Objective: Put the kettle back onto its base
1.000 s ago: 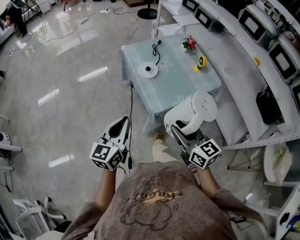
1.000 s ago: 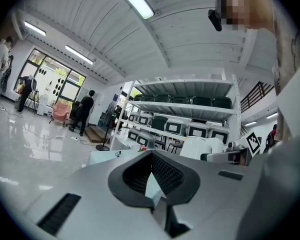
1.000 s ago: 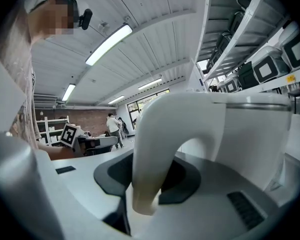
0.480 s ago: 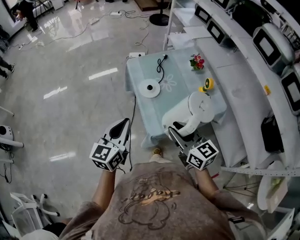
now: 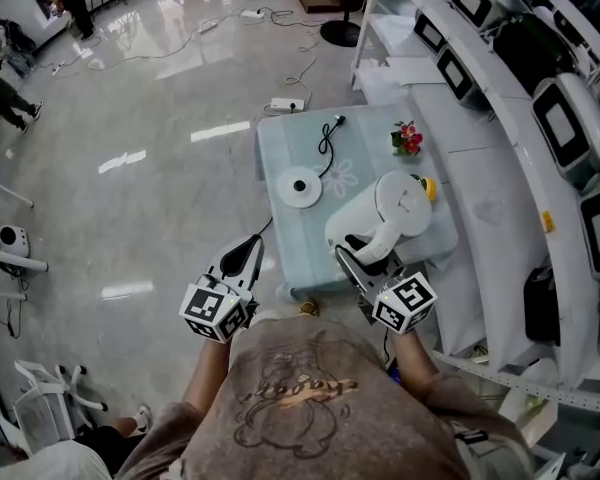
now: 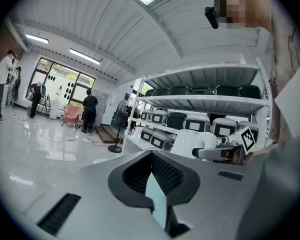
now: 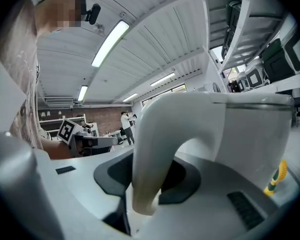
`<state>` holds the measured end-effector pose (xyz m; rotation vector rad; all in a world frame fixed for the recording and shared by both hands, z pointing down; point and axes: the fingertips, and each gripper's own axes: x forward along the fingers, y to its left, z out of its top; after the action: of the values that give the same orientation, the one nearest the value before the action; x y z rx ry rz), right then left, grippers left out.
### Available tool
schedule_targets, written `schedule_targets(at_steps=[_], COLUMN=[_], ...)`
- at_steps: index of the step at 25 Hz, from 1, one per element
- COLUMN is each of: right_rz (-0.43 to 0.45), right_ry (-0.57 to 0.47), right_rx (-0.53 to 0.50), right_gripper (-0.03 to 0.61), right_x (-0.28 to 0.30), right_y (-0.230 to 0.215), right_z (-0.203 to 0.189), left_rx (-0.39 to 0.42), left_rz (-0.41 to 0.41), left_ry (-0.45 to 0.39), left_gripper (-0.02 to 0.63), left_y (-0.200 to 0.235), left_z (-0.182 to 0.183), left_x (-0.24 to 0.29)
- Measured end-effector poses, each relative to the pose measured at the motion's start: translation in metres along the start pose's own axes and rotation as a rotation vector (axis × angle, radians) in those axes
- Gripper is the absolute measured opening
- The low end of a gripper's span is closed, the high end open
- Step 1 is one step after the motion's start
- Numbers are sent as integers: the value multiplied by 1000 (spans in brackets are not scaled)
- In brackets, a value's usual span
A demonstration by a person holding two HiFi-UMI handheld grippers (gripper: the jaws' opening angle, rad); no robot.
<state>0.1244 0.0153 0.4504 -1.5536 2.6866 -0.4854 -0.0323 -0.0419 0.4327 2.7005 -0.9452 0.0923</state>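
The white kettle hangs over the right half of the small pale-blue table. My right gripper is shut on its curved handle, and the kettle body fills the right gripper view. The round white base lies on the table's left part, left of the kettle, with its black cord running to the far edge. My left gripper hovers off the table's near left corner, jaws together and empty; in its own view the left gripper points past the table.
Red flowers and a yellow object sit at the table's far right, behind the kettle. White shelving with screens runs along the right. A power strip and cables lie on the glossy floor beyond. People stand far off.
Both grippers and the kettle have come closer to the table. The kettle, earlier off the near right corner, now hangs over the tabletop. Grips look unchanged.
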Motion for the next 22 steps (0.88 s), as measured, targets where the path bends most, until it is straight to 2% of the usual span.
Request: schedule_targets(at_steps=[8,22], right_rz=[39,51], right_ry=[27,57], right_rx=[-26,-62], right_gripper=[117,117], right_x=[35,112], right_y=[-23,-38], right_z=[2,-1], left_rx=[-1,-11], left_rz=[15,-29], left_ry=[26,50], left_gripper=[21,21], left_y=[18,61], left_z=[0,5], left_x=[29,61])
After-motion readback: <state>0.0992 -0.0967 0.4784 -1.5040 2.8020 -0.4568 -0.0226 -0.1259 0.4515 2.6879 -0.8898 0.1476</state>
